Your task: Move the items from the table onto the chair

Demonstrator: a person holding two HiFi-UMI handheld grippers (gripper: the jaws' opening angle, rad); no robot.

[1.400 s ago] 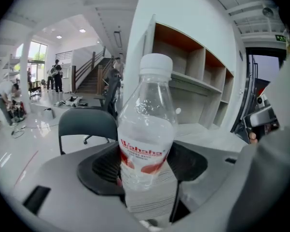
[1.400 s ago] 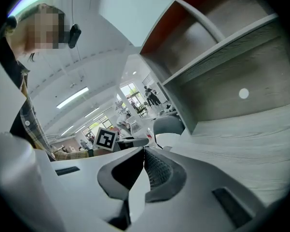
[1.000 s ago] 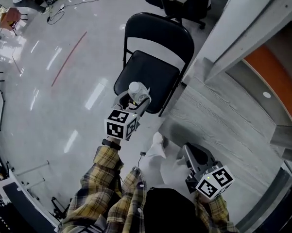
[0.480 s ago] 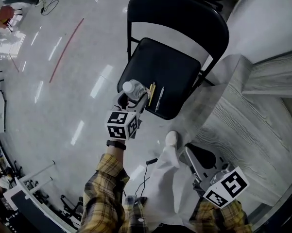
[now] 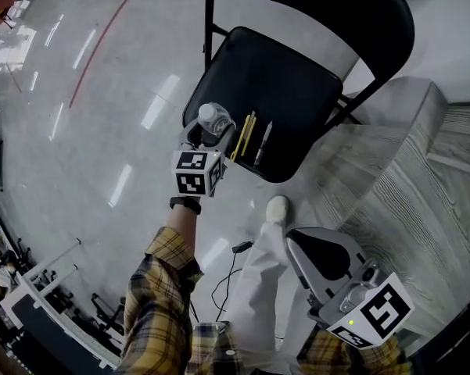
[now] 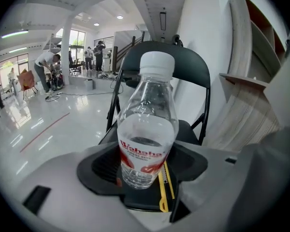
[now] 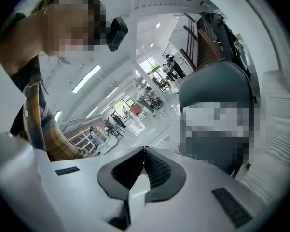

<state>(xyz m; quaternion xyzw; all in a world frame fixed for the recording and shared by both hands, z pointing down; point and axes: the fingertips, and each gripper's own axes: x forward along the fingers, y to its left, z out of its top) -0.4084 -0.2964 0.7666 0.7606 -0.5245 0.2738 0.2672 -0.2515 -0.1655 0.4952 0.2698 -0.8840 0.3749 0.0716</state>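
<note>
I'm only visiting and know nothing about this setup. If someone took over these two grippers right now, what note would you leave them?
Left gripper: shut on the water bottle, upright at the front left edge of the chair seat; not released.
Right gripper: shut, empty, low beside the table.
Done: a yellow tool and a dark pen lie side by side on the seat.
Left: set the bottle down, let go, then check the table, which is only partly in view.
</note>
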